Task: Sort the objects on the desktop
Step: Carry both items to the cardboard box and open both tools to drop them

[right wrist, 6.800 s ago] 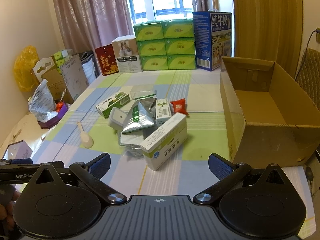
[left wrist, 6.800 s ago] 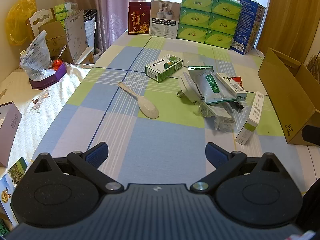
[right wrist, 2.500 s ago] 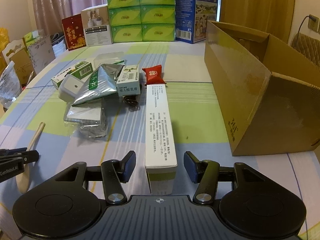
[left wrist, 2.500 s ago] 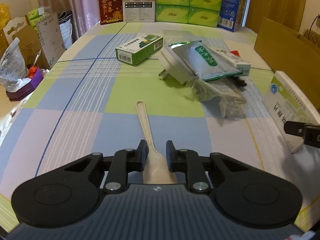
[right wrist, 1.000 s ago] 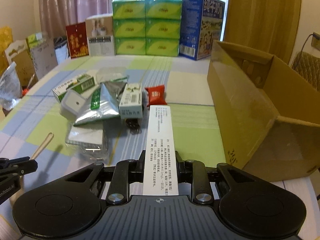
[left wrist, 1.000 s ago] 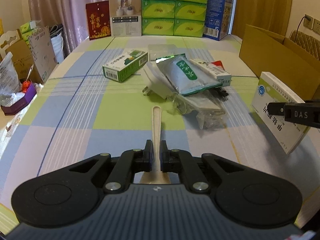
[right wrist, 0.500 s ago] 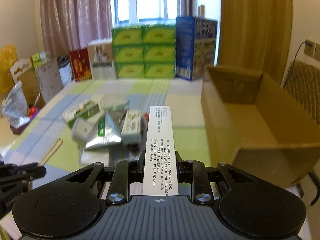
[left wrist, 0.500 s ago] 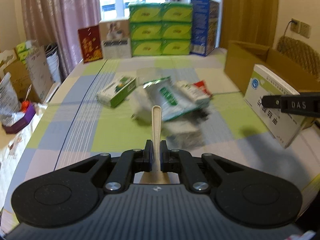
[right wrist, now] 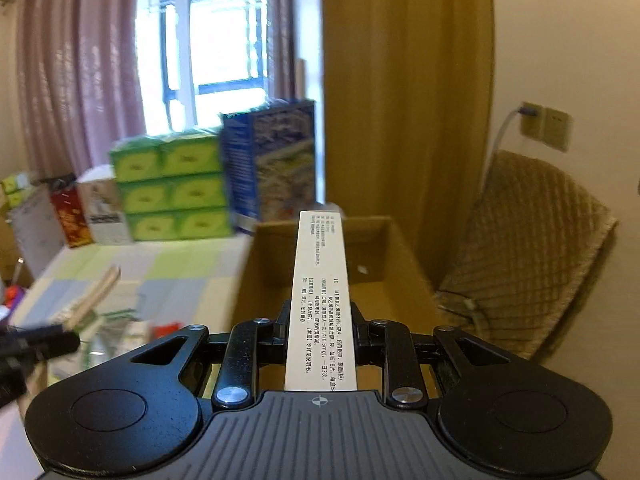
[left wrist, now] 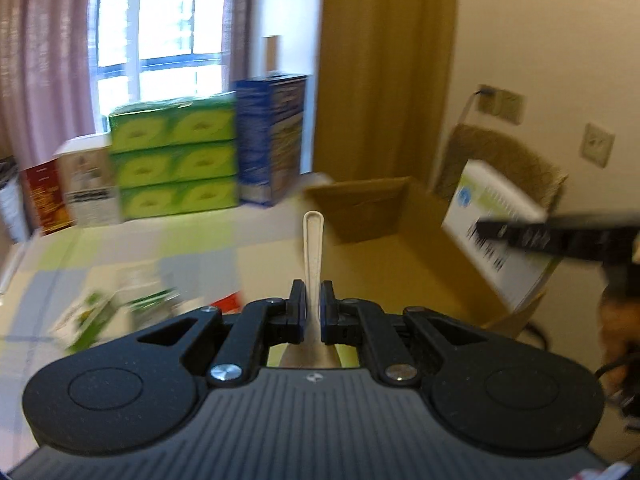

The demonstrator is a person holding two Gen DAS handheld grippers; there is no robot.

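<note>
Cardboard box [right wrist: 316,264] sits open ahead, so I carry both items over it: my right gripper [right wrist: 320,320] pinches the white medicine carton [right wrist: 322,300] edgewise, my left gripper [left wrist: 313,304] fingers clamp the spoon [left wrist: 313,248] handle-forward, ready to drop.

The right hand-held gripper [right wrist: 321,320] clamps a white medicine box [right wrist: 322,280] above the cardboard box [right wrist: 376,252].

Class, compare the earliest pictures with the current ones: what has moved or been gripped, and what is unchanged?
The left gripper closed on the spoon, the right gripper on the white medicine box; both were lifted off the table toward the cardboard box. The green tissue packs stayed stacked.
</note>
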